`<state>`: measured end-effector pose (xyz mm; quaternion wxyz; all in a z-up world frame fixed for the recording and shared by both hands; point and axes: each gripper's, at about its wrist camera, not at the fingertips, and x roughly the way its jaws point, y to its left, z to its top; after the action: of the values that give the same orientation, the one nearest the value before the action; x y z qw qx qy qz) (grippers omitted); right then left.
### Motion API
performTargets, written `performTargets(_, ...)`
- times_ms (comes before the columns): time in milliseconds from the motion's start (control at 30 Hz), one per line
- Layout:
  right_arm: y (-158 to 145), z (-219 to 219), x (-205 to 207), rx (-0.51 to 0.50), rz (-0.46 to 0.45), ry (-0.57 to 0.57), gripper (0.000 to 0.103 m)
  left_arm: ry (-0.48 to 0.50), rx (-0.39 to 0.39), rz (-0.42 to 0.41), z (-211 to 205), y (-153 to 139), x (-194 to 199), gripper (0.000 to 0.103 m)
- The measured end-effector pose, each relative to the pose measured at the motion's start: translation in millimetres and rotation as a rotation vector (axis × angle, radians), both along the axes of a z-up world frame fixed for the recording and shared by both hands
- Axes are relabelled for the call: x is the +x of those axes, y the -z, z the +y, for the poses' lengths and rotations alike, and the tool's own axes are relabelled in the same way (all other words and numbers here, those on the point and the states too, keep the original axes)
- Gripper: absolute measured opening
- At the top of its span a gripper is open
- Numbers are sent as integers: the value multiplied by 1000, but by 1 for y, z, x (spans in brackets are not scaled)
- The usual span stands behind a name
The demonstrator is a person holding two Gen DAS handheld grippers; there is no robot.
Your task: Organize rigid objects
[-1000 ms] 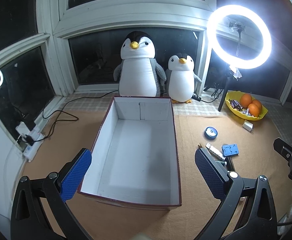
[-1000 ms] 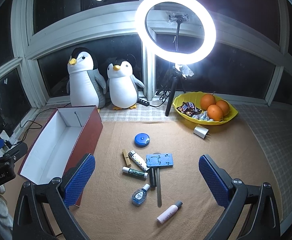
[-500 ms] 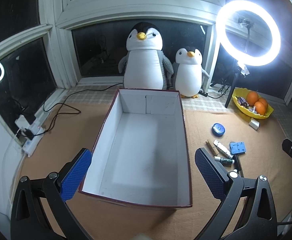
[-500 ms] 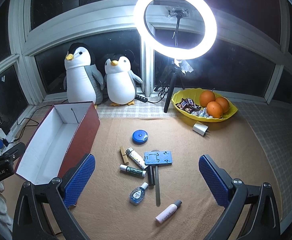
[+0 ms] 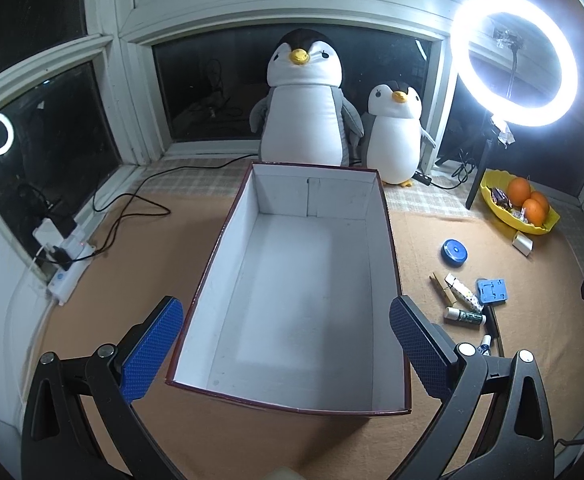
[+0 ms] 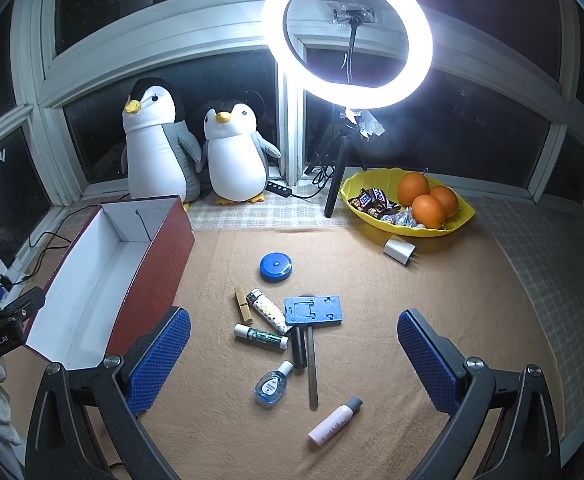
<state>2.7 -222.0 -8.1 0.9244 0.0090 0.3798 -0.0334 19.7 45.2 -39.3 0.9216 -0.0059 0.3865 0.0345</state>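
Observation:
An empty dark-red box with a white inside lies on the tan mat. My left gripper hangs open above its near end, holding nothing. Right of the box lie small items: a blue round tin, a wooden clip, a patterned lighter, a blue plastic plate, a green tube, a black pen, a metal file, a small blue bottle and a pink tube. My right gripper is open above them.
Two plush penguins stand behind the box by the window. A ring light on a tripod, a yellow bowl with oranges and sweets, and a white charger are at the back right. Cables and a power strip lie left.
Both grippers have drawn closer to the mat and shifted slightly; the box and the small items look larger. Nothing has been picked up and both stay open.

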Motion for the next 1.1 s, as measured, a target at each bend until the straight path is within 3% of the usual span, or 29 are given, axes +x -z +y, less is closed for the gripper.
performTargets(500,4,-12,1,23,8,6,102,-42,10,13,15,8,4,102)
performTargets(833,18,-46,-7,29,31,87,102,-165,-6,103,70,40,11,102)
performTargets(1100,36,-65,-14,32,47,109,102,-214,-7,168,92,67,17,66)
